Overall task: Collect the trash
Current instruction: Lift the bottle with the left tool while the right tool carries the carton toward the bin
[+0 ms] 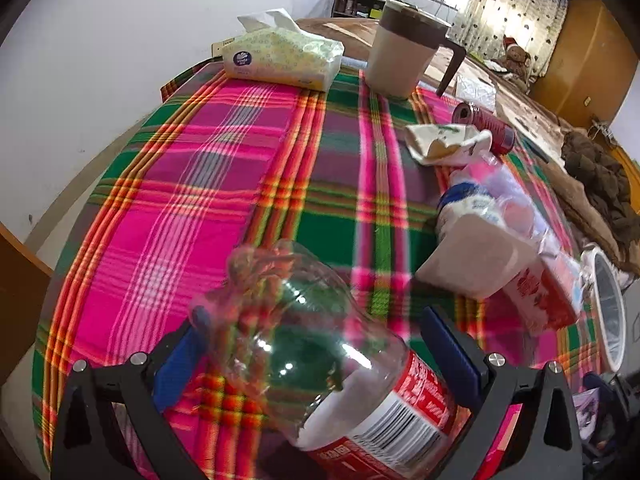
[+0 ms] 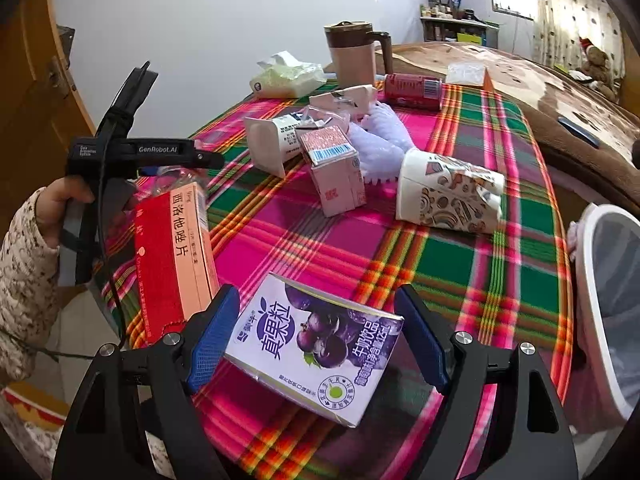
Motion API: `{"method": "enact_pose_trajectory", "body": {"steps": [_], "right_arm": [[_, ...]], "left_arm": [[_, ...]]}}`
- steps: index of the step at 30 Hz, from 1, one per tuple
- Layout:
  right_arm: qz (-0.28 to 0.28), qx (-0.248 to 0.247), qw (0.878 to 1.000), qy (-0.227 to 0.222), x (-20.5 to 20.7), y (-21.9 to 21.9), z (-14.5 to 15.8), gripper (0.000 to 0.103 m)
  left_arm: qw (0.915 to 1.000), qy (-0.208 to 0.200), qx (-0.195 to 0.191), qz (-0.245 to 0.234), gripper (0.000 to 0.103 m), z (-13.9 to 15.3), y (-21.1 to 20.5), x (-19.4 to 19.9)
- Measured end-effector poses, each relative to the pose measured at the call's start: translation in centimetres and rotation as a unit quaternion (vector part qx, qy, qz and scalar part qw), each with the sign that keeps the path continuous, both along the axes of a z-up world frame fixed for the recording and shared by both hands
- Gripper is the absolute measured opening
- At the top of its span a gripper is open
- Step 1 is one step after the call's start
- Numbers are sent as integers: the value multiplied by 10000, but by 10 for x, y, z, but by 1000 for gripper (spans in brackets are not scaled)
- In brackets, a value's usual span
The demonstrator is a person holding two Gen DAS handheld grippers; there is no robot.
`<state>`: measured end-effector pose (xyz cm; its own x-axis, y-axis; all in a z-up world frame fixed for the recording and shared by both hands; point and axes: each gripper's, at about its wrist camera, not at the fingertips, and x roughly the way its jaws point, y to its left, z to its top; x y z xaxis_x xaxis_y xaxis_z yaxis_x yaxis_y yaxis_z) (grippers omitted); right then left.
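My left gripper (image 1: 316, 356) is open around a clear plastic bottle (image 1: 320, 360) with a red label that lies between its blue pads; whether the pads touch it is unclear. My right gripper (image 2: 320, 344) is open around a purple milk carton (image 2: 316, 344) lying on the plaid cloth (image 2: 460, 264). The left gripper also shows at the left of the right wrist view (image 2: 120, 152), over the bottle. Other trash lies on the table: a red medicine box (image 2: 172, 260), a pink carton (image 2: 336, 172), a crushed paper cup (image 2: 448, 192), a white yoghurt cup (image 2: 272, 144) and a red can (image 2: 412, 88).
A white-rimmed trash bin (image 2: 600, 280) stands off the table's right edge. A tissue pack (image 1: 280, 58) and a beige jug with a brown lid (image 1: 400, 56) stand at the far end. A bed with a brown blanket (image 2: 540, 80) lies beyond.
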<state>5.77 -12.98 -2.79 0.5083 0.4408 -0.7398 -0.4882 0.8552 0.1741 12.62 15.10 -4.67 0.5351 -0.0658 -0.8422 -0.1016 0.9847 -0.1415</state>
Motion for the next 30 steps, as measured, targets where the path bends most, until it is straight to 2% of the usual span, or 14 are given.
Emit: {"method": "enact_pose_trajectory", "body": {"steps": [7,9,11,13,14,16,18,21,23,25,27,30], "right_arm": [[388,-176,9988,-230,-7,0,3,81],[428,-121,9989,-139,-7,-2,-1,81],[244,101,9996,54,-2,-7,-3,82],[89,254,9995,167,0,-9,-5,82],[47,336,9992,204,0,-9,-6,82],[107,445,9986,278,0,-6,-10,84],[111,565,9976,390,1,-7,-12,84],[43,648,9979,-49,-7,-15,-4,84],[258,631,9969,-383,-13,-16,5,84],[772,423,9944,-591,-16,-9,9,84],[1357,-55,9873,-820,-19,5,7,84],[1867,-570,9767,-889,-18,19,2,84]], "left_arm": [[9995,-45,290,-122,100,1,8,-8],[9997,-29,124,-211,98,-1,11,-8],[9998,60,-87,-192,97,-4,14,-8],[9998,12,-67,-185,96,-3,12,-8],[9998,-10,-79,-161,94,-3,11,-8],[9998,-114,-70,-135,83,0,11,-8],[9997,-148,-110,-133,81,1,11,-9],[9995,-237,-87,-166,78,0,11,-10],[9995,-257,-116,-145,77,0,14,-10],[9995,-249,-117,-128,77,0,15,-9],[9996,-248,-81,-130,77,0,14,-8],[9996,-246,-92,-109,77,0,14,-9]]}}
